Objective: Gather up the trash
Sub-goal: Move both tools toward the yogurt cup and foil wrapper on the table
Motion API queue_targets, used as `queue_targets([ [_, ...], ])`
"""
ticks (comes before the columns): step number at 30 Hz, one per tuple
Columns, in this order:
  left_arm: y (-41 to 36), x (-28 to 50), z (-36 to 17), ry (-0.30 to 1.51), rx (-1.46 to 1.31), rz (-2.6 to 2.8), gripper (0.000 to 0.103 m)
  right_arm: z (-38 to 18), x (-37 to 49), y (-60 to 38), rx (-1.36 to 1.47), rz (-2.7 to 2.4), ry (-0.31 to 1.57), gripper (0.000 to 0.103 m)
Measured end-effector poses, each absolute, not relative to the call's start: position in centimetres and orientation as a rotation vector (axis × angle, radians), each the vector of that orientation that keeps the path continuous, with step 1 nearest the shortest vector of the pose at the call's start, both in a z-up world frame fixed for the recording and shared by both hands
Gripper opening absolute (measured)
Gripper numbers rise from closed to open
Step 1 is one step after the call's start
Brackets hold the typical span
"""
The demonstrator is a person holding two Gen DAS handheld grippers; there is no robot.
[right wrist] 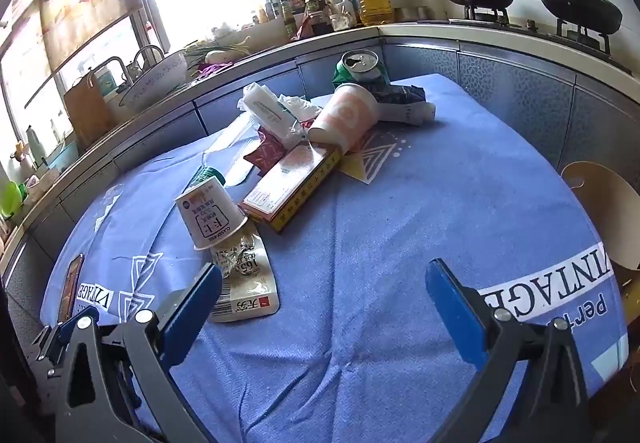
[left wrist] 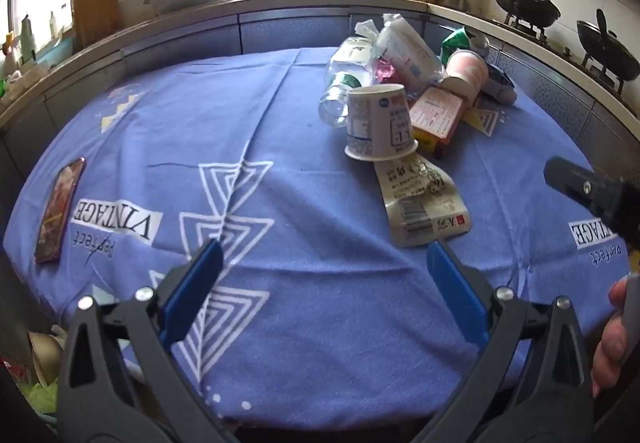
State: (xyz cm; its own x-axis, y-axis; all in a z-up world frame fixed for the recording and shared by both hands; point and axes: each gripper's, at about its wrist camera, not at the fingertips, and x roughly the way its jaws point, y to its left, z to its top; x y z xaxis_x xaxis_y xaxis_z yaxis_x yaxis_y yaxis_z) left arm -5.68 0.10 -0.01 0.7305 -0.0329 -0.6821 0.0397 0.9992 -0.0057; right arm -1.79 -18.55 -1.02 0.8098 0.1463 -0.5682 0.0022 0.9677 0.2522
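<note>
Trash lies in a heap on the blue tablecloth (left wrist: 280, 147). An upturned white paper cup (left wrist: 378, 121) (right wrist: 210, 213) stands on a flat white wrapper (left wrist: 422, 201) (right wrist: 244, 283). Behind it are a clear plastic bottle (left wrist: 340, 83), a red-and-yellow box (left wrist: 436, 119) (right wrist: 292, 187), a pink cup (left wrist: 468, 71) (right wrist: 346, 117), a tissue pack (left wrist: 404, 47) (right wrist: 272, 111) and a green can (right wrist: 360, 67). My left gripper (left wrist: 324, 275) is open and empty, above the cloth in front of the wrapper. My right gripper (right wrist: 324, 295) is open and empty, just right of the wrapper; it shows at the right edge of the left wrist view (left wrist: 580, 187).
A phone (left wrist: 60, 209) (right wrist: 70, 287) lies at the table's left edge. A curved kitchen counter (left wrist: 280, 3) with bottles, a bowl and a cutting board runs behind. Two woks (right wrist: 576, 9) sit on the stove at right. A brown paper bowl (right wrist: 608, 215) sits off the table's right edge.
</note>
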Motion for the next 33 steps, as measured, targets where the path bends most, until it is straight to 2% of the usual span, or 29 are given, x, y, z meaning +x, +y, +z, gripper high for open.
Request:
queue_targets([
  [9, 0.8, -5.4, -0.5, 0.792, -0.046, -0.038, 0.098, -0.5, -2.5, -19.0, 0.299, 0.096, 0.618, 0.083],
  [19, 2.6, -4.4, 1.2, 0.724, -0.036, 0.006, 0.098, -2.0, -3.6, -17.4, 0.327, 0.213, 0.684, 0.084],
  [22, 4.3, -3.0, 3.2, 0.66, -0.044, 0.017, 0.098, -2.2, -3.5, -17.1, 0.343, 0.278, 0.701, 0.092],
  [28, 5.7, -0.4, 6.1, 0.548, -0.021, 0.029, 0.098, -0.9, -3.0, -16.6, 0.285, 0.281, 0.676, 0.092],
  [33, 4.7, 1.6, 6.9, 0.525, 0.038, 0.023, 0.098, 2.5, -1.4, -17.1, 0.234, 0.299, 0.586, 0.078],
])
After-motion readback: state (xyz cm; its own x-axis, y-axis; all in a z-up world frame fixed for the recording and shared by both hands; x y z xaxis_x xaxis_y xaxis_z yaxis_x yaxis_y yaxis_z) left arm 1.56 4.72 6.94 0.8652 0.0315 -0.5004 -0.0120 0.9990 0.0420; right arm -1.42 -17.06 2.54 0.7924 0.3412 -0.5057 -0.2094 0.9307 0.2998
